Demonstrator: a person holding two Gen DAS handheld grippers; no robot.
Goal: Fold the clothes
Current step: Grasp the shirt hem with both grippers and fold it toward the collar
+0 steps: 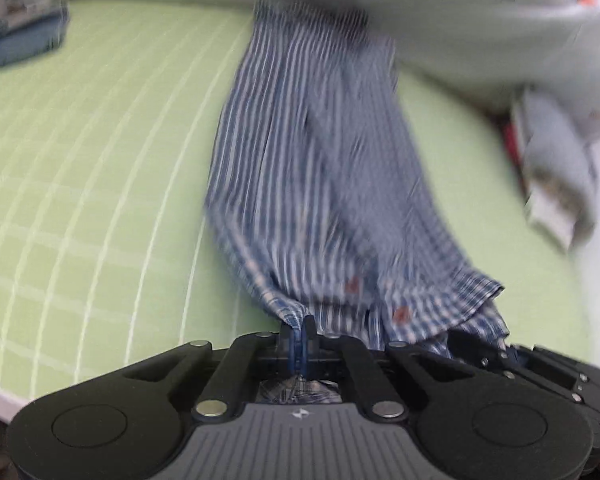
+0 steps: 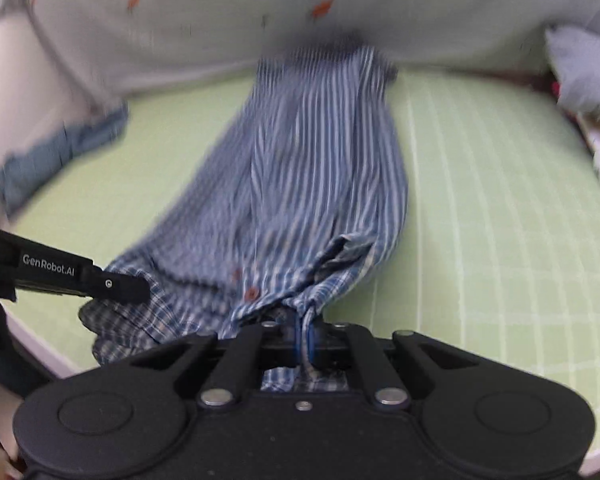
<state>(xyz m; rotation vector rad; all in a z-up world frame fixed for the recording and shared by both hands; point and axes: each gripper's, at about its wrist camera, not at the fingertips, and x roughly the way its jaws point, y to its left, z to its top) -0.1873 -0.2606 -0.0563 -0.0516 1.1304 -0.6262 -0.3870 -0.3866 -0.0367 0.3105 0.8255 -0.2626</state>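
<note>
A blue-and-white striped shirt [image 1: 312, 184] with a checked waist band and red buttons lies stretched along the green grid mat [image 1: 92, 184], blurred by motion. My left gripper [image 1: 299, 326] is shut on the near edge of the shirt. My right gripper [image 2: 306, 322] is shut on the same near edge of the shirt [image 2: 300, 184], further right. The left gripper's fingers [image 2: 116, 286] show at the left of the right wrist view, on the checked band. The far end of the shirt reaches under a pale quilt.
A pale quilt with orange marks [image 1: 460, 12] lies along the far side of the mat [image 2: 500, 220]. A folded blue garment [image 1: 24, 40] lies at the far left, and shows in the right wrist view [image 2: 56, 152]. A grey-white bundle [image 1: 556, 176] lies at the right edge.
</note>
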